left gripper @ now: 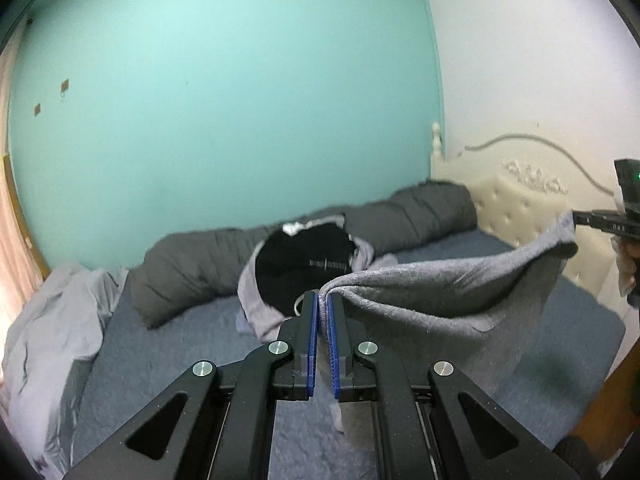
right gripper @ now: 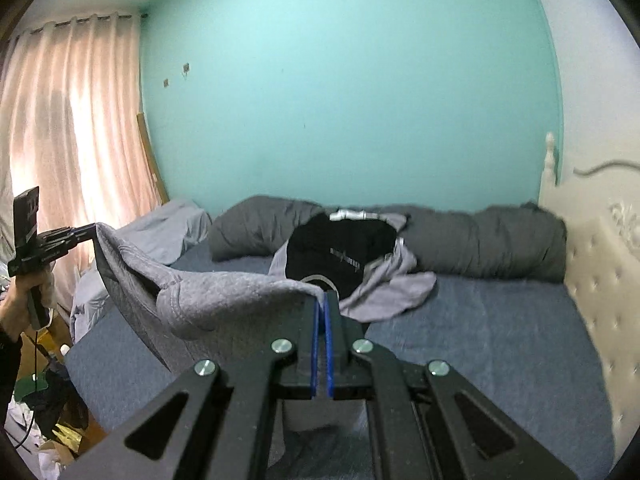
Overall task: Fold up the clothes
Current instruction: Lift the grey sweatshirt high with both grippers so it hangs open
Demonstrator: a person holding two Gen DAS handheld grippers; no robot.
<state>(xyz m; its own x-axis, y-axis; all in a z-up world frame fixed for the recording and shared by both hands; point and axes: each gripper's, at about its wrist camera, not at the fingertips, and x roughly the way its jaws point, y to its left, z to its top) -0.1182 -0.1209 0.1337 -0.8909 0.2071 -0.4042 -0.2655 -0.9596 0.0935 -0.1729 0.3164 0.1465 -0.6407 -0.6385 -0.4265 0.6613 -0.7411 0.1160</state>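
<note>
Both grippers, left gripper [left gripper: 322,300] and right gripper [right gripper: 322,298], pinch the grey fleece garment [left gripper: 440,292] clear of the blue bed [left gripper: 192,344], needing spreading flat next.

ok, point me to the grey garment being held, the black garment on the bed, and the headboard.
grey garment [left gripper: 440,292], left wrist view, middle of the hanging cloth
black garment [right gripper: 340,248], right wrist view, its centre
headboard [right gripper: 600,280], right wrist view, tufted panel
</note>
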